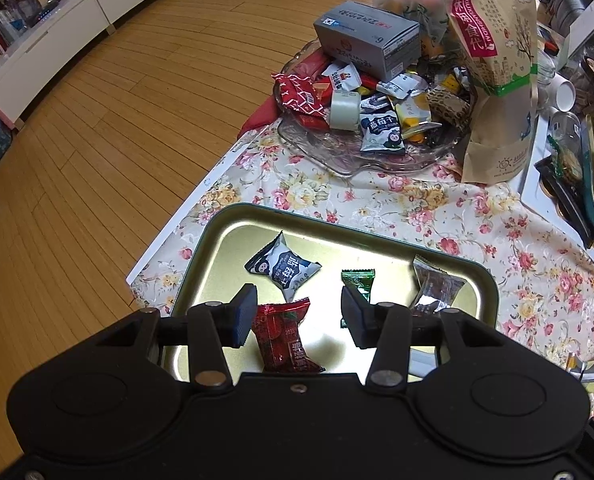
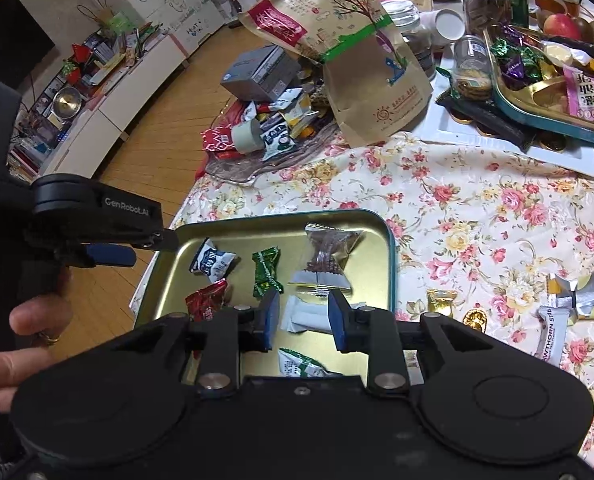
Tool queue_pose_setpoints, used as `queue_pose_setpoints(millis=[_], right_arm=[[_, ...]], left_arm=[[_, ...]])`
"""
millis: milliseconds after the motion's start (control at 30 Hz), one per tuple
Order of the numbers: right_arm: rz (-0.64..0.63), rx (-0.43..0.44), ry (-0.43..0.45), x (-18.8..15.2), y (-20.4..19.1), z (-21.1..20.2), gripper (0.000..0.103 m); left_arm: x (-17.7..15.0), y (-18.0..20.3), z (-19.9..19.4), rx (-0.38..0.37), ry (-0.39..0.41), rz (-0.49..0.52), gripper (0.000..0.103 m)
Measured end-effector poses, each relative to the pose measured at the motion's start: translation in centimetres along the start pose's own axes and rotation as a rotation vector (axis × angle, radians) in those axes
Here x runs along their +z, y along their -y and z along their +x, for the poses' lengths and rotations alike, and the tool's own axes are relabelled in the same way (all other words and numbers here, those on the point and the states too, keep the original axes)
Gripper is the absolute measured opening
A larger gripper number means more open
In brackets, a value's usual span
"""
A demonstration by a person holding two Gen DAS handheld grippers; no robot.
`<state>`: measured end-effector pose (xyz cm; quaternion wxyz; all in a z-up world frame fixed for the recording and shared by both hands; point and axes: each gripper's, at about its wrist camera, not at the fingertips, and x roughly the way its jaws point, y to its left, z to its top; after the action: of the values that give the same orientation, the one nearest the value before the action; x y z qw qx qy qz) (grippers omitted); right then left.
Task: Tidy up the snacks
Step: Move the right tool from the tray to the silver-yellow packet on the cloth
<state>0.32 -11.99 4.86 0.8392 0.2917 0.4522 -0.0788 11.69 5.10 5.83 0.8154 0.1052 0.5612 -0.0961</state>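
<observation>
A gold-lined tin tray (image 1: 257,210) (image 2: 281,216) sits on the flowered tablecloth. It holds a navy-and-white packet (image 1: 283,270), a green candy (image 1: 359,280), a clear packet with brown filling (image 1: 433,286) and a red packet (image 1: 285,336). My left gripper (image 1: 299,316) hangs open above the red packet, its pads clear of it. My right gripper (image 2: 305,320) is open over the tray's near side. A white packet (image 2: 309,318) lies in the tray between its pads, and a green-and-white packet (image 2: 301,364) lies just below. The left gripper's blue pad (image 2: 111,255) shows at the tray's left edge.
A glass dish (image 1: 377,164) piled with snacks, a grey box (image 1: 367,40) and a brown paper pouch (image 1: 493,80) stand beyond the tray. A teal tray of candies (image 2: 537,112) sits far right. Loose snacks (image 2: 553,332) lie on the cloth. The table edge and wood floor (image 1: 97,160) are to the left.
</observation>
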Motion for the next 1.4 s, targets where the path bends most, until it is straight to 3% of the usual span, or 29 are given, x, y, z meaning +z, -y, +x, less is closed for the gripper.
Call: queue_pose_setpoints(millis=[333,800,967,1400], right_arm=[[0.023,-0.073,-0.051,-0.1,0.7,0.8,0.035],[0.021,-0.104,-0.115,-0.3,0.8,2.0,0.039],[0.045,-0.149,-0.144,-0.3,1.4,2.5,0.04],[0.255,-0.244,-0.161,0.4,8.0,1.5,0.04]], left_arm=[[-0.7,1.7,0.3,0.007,-0.011,0.064,0.055],[-1.5,2.9,1.3,0.05,-0.063,0.117,0.055],[-2.0,4.0,1.5,0.017,-0.093,0.14,0.054],[-3.4,7.6,0.0,-0.038,-0.087,0.232,0.055]])
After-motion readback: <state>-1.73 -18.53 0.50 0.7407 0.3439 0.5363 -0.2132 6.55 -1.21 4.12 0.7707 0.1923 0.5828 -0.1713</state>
